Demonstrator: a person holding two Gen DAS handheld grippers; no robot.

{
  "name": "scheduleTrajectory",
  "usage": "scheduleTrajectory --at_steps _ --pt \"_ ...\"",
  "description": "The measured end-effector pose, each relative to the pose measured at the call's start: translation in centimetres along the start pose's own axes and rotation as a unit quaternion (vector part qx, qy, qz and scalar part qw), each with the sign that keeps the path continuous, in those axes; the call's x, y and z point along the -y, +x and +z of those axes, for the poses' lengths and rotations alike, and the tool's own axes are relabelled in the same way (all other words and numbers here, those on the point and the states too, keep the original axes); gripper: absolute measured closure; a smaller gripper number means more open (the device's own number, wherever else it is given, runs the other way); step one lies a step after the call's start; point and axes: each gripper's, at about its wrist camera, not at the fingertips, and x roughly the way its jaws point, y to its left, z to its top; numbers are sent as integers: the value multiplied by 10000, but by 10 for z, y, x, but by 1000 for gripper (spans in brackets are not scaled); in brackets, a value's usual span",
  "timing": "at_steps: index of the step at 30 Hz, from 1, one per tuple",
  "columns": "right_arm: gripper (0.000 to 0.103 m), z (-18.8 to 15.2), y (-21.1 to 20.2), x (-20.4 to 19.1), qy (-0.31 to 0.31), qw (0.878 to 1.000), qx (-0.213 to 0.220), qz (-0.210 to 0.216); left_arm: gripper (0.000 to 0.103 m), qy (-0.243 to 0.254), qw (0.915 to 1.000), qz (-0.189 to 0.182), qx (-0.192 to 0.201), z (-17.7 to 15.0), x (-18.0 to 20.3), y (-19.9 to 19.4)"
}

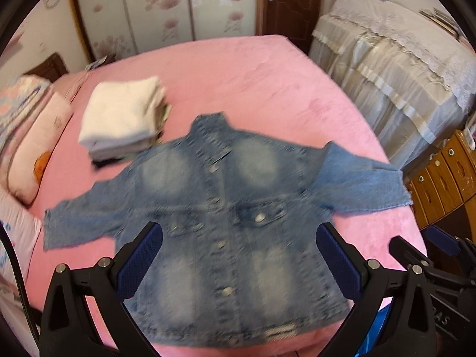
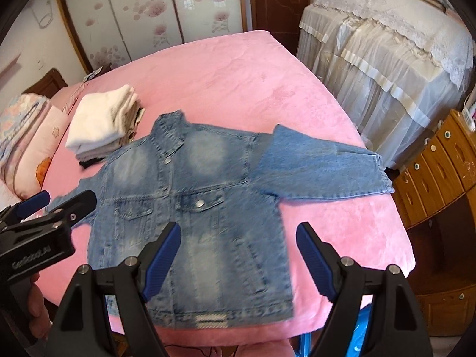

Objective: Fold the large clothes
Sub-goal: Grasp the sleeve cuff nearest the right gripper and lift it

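one folded stack (image 2: 101, 128) touches the denim jacket (image 2: 193, 208) — pillow (image 2: 44, 148) beside.

Jacket (image 2: 190, 208) lies flat on the bed (image 2: 238, 83), front up, collar toward the far end, sleeves spread left and right, lower centre of frame. Stack of folded clothes (image 2: 101, 125) on the bed just behind the jacket's left shoulder. Pillows (image 2: 26, 136) at left edge. Draped furniture (image 2: 386, 68) upper right; drawers (image 2: 440, 166) right.

Pink bed (image 2: 238, 68), floral wardrobe doors (image 2: 142, 15), brown door (image 2: 276, 0), wooden drawers (image 2: 440, 160)
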Motion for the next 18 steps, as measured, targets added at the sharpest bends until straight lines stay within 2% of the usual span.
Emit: scheduleTrajectory --at_steps 3,5,10,14,18 --pt "23 14 17 38 170 9997 -62 141 0 160 9997 -123 106 18 40 9" --pt "28 21 31 67 303 9992 -134 206 0 183 9995 -236 115 31 64 19" --pt "31 32 72 134 763 9963 -327 210 0 -164 9981 -583 -63 65 111 62" --pt "31 37 104 185 1207 9914 -466 195 0 -394 9976 -564 -95 81 143 103" --pt "31 38 139 243 1674 9844 -533 65 0 -333 9984 -438 -147 91 172 147"
